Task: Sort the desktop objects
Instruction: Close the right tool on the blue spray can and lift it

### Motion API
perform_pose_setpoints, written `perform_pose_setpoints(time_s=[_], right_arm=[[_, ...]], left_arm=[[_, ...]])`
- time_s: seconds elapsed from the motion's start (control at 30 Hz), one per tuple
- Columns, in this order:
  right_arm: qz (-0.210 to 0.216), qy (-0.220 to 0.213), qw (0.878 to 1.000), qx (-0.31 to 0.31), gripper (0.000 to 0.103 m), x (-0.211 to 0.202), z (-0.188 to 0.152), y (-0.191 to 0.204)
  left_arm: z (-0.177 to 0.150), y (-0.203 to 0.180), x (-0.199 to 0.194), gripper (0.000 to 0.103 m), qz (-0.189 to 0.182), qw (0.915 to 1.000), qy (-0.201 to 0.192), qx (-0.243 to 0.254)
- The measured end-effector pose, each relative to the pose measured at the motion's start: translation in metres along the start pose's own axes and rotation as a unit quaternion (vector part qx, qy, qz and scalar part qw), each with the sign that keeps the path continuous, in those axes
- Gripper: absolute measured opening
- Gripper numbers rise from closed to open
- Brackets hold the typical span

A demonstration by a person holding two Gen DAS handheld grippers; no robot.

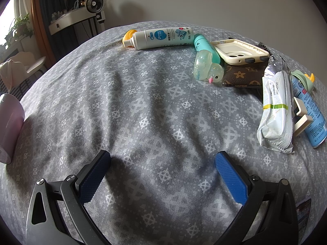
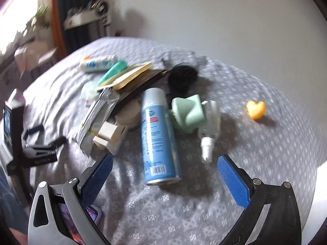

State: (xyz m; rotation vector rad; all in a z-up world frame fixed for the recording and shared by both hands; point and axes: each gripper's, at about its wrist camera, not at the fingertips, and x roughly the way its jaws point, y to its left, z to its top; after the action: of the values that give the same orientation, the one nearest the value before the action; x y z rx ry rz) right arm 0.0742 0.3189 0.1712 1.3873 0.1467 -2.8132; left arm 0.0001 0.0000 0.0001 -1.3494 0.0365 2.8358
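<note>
My left gripper (image 1: 162, 159) is open and empty over bare grey cloth (image 1: 143, 102). Far from it lie a white spray bottle (image 1: 163, 37), a teal bottle (image 1: 204, 47), a clear duck toy (image 1: 208, 69), a cream phone case (image 1: 241, 52), a brown wallet (image 1: 243, 76), a wipes pack (image 1: 274, 110) and a blue can (image 1: 312, 112). My right gripper (image 2: 164, 163) is open and empty, its jaws either side of the blue can's base (image 2: 159, 140). A small white spray bottle (image 2: 208, 134), a green cap (image 2: 188, 112) and a cream clip (image 2: 110, 136) lie beside the can.
A yellow heart-shaped piece (image 2: 255, 109) lies alone at the right. A black brush (image 2: 181, 77) lies behind the pile. The left gripper (image 2: 40, 143) shows at the left of the right wrist view. A pink object (image 1: 9, 124) sits at the left edge. A phone (image 2: 92, 214) lies near.
</note>
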Motion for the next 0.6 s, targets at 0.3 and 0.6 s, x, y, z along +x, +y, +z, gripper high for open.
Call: perform_pose_setpoints(time_s=[0.3,0.6], right_arm=[[-0.002,0.095,0.995,-0.011,0.062,0.084,0.012,0.007],[0.016,0.1,0.995,0.013,0.052,0.105,0.025,0.005]], left_arm=[[0.0,0.0,0.0,0.103,0.0,1.0,0.0,0.0],[0.0,0.0,0.0,0.103,0.0,1.0,0.0,0.001]])
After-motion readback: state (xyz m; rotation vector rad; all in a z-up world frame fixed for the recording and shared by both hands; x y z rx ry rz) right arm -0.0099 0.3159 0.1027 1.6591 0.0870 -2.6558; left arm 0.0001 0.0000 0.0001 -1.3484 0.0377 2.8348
